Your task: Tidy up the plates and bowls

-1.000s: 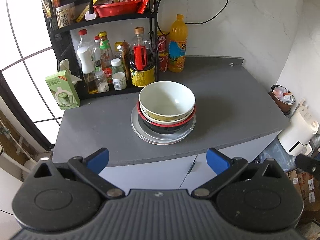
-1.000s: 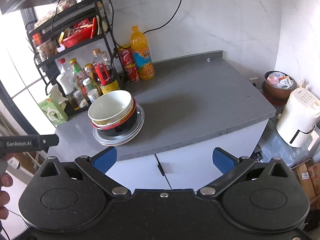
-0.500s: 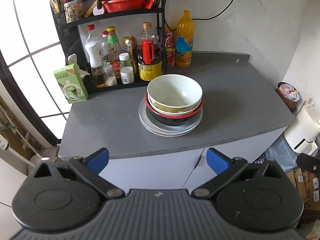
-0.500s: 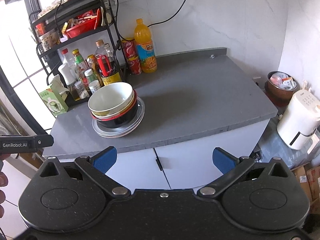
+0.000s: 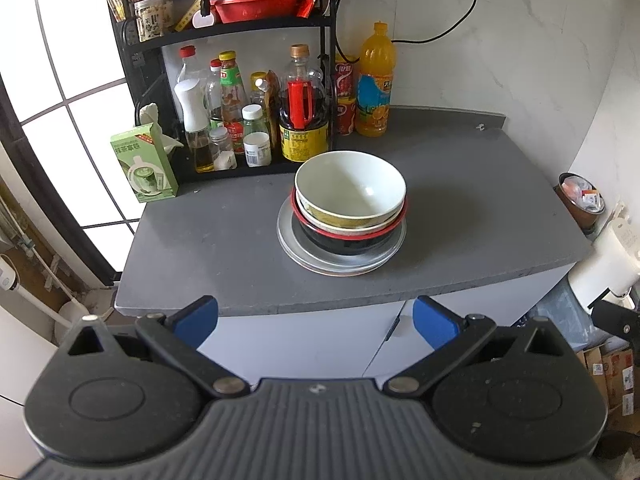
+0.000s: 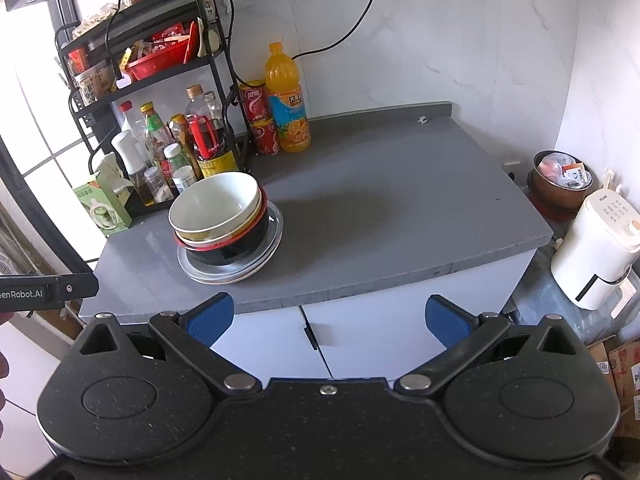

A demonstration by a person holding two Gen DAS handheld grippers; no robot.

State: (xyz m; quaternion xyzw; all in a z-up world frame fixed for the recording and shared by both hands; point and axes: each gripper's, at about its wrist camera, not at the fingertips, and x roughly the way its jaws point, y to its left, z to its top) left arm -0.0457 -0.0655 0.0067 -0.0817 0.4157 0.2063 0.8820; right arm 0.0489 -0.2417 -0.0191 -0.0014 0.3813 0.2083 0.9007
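A white bowl (image 5: 350, 190) (image 6: 214, 202) tops a stack: under it a second pale bowl, then a black bowl with a red rim (image 5: 348, 240) (image 6: 236, 248), all resting on grey plates (image 5: 298, 252) (image 6: 208, 274). The stack stands on the grey counter (image 5: 480, 216) (image 6: 400, 216). My left gripper (image 5: 316, 318) is open and empty, held off the counter's front edge, below the stack. My right gripper (image 6: 328, 318) is also open and empty, in front of the cabinet doors, to the right of the stack.
A black rack (image 5: 224, 32) (image 6: 132, 80) with sauce bottles stands behind the stack. An orange juice bottle (image 5: 374, 84) (image 6: 288, 100) and red cans (image 6: 258, 114) sit by the wall. A green tissue box (image 5: 144, 164) lies left. A white appliance (image 6: 596, 248) stands on the floor to the right.
Both grippers have drawn back from the counter and risen a little; the stack looks smaller and farther. The jaws stayed open and the dishes did not move.
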